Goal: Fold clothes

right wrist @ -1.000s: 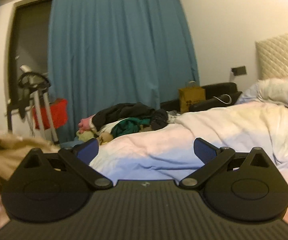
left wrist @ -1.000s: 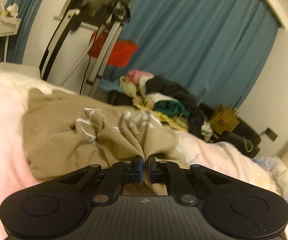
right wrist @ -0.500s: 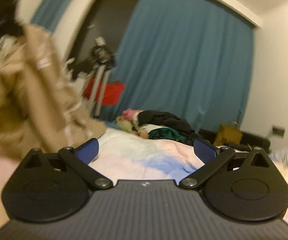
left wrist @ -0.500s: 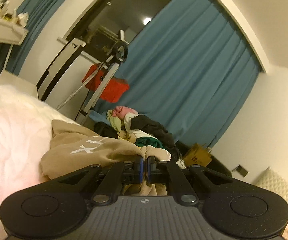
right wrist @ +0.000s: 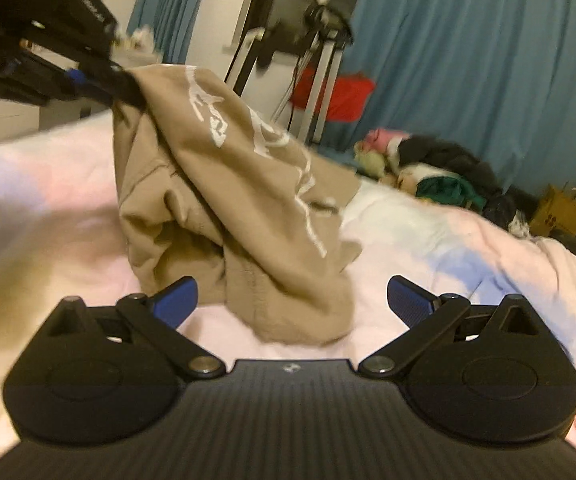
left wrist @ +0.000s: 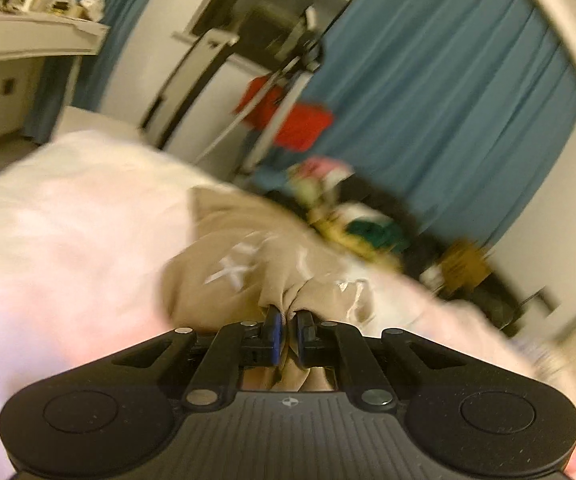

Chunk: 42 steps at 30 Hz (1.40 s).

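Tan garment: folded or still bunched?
Bunched, not folded. The tan garment hangs crumpled from the shut left gripper, its lower end dragging on the bedsheet; the right gripper is open and empty.

A tan garment (right wrist: 244, 200) with white lettering hangs bunched, pinched at one end in the upper left of the frame. Its lower folds drape crumpled onto the pale pink bed (right wrist: 428, 240) at centre.

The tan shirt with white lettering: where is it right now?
The tan shirt hangs upper left in the right wrist view, pinched by the left gripper, its lower end on the pale bedding. The open right gripper sits just before it.
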Each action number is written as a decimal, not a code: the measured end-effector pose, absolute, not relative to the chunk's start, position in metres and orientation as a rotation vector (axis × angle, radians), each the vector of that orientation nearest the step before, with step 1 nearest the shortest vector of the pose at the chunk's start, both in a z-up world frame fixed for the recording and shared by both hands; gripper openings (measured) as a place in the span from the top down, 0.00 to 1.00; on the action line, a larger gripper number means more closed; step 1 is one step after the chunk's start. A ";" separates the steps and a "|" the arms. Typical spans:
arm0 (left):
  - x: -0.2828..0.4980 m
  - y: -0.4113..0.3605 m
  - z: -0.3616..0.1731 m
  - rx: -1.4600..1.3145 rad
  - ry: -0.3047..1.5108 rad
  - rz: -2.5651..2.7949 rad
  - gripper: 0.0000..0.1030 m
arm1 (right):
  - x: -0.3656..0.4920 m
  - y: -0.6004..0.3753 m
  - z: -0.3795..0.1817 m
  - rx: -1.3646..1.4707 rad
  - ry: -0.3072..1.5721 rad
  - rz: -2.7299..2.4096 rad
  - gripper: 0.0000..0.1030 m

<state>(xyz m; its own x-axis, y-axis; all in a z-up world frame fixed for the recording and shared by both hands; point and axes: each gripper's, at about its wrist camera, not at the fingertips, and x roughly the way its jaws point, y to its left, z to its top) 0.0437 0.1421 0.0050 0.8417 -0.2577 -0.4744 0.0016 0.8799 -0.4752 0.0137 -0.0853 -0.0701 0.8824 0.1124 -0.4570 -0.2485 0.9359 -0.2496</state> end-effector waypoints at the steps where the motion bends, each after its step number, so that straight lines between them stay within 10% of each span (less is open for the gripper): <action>1: 0.035 0.148 0.009 -0.497 0.560 -0.146 0.92 | 0.008 -0.080 -0.066 -0.330 0.460 0.192 0.00; 9: -0.026 0.147 0.044 -0.402 0.475 -0.170 0.88 | -0.009 -0.069 -0.032 -0.196 0.505 0.255 0.02; 13: -0.025 0.129 0.046 -0.368 0.469 -0.164 0.88 | -0.004 -0.066 -0.052 -0.221 0.535 0.286 0.43; 26: 0.044 0.077 -0.007 -0.213 0.638 -0.252 0.69 | 0.061 -0.102 -0.105 -0.102 0.551 0.356 0.49; 30: 0.065 0.063 -0.010 -0.179 0.599 -0.249 0.60 | 0.062 -0.118 -0.088 -0.027 0.519 0.345 0.85; 42: 0.157 0.008 -0.010 -0.127 0.543 -0.247 0.67 | 0.040 -0.193 -0.034 0.364 0.411 0.385 0.96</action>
<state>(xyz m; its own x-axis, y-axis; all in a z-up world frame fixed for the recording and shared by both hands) 0.1575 0.0081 -0.0105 0.8275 -0.2650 -0.4951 0.1982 0.9627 -0.1840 0.0402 -0.1932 -0.0342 0.8473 0.4289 -0.3133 -0.2847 0.8647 0.4137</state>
